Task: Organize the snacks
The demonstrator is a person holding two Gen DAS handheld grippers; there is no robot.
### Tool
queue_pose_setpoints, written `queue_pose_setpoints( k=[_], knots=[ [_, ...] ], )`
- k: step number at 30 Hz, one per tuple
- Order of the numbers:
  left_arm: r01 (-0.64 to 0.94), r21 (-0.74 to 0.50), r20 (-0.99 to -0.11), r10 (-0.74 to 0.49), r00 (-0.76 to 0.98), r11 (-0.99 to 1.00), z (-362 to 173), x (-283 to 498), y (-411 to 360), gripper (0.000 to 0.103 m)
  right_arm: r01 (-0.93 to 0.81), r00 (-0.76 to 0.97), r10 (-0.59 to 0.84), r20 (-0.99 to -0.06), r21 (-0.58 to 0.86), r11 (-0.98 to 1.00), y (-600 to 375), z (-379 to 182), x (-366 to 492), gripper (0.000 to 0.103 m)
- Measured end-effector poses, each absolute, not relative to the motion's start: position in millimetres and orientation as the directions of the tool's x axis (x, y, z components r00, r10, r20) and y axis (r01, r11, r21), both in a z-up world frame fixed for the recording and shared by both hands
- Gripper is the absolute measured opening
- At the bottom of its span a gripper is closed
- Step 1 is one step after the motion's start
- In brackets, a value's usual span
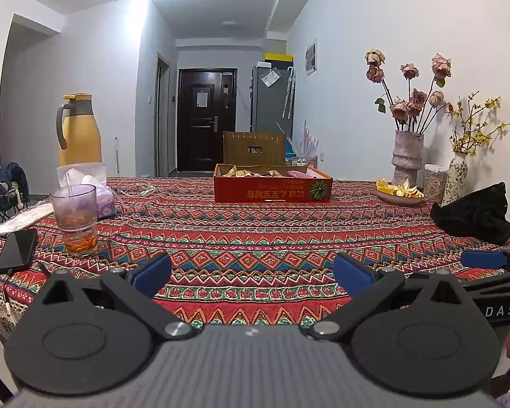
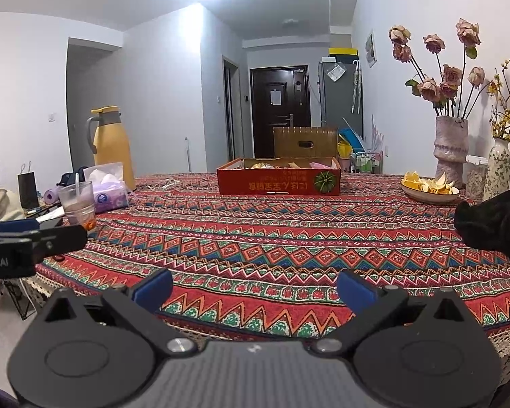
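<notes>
A shallow red cardboard box (image 1: 272, 189) with several wrapped snacks inside sits at the far middle of the patterned tablecloth; it also shows in the right wrist view (image 2: 278, 183). A brown box with a handle slot (image 1: 254, 148) stands behind it. My left gripper (image 1: 252, 274) is open and empty, low over the table's near edge. My right gripper (image 2: 254, 290) is open and empty, also at the near edge, to the right of the left one. Both are far from the red box.
A glass cup with a straw (image 1: 73, 219), a phone (image 1: 17, 250), a tissue pack (image 1: 100, 190) and a yellow jug (image 1: 79, 131) stand at the left. A plate of peels (image 1: 398, 192), two flower vases (image 1: 407, 158) and a black cloth (image 1: 472, 212) are at the right.
</notes>
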State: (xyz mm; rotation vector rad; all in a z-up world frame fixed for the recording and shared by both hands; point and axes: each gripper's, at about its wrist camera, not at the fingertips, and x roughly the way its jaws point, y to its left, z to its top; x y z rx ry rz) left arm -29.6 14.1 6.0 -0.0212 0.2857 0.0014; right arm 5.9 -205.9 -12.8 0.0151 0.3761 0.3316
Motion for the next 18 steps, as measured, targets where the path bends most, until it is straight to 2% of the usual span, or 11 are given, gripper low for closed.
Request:
queue_pose_setpoints(
  k=[18],
  knots=[
    [-0.005,-0.02,-0.282,-0.001,0.959,1.0,7.9,-29.7,15.1,0.103,-0.31,0.871,0.319,-0.373,0.086,0.947,-207.0,-15.0,6.9,0.103]
  ],
)
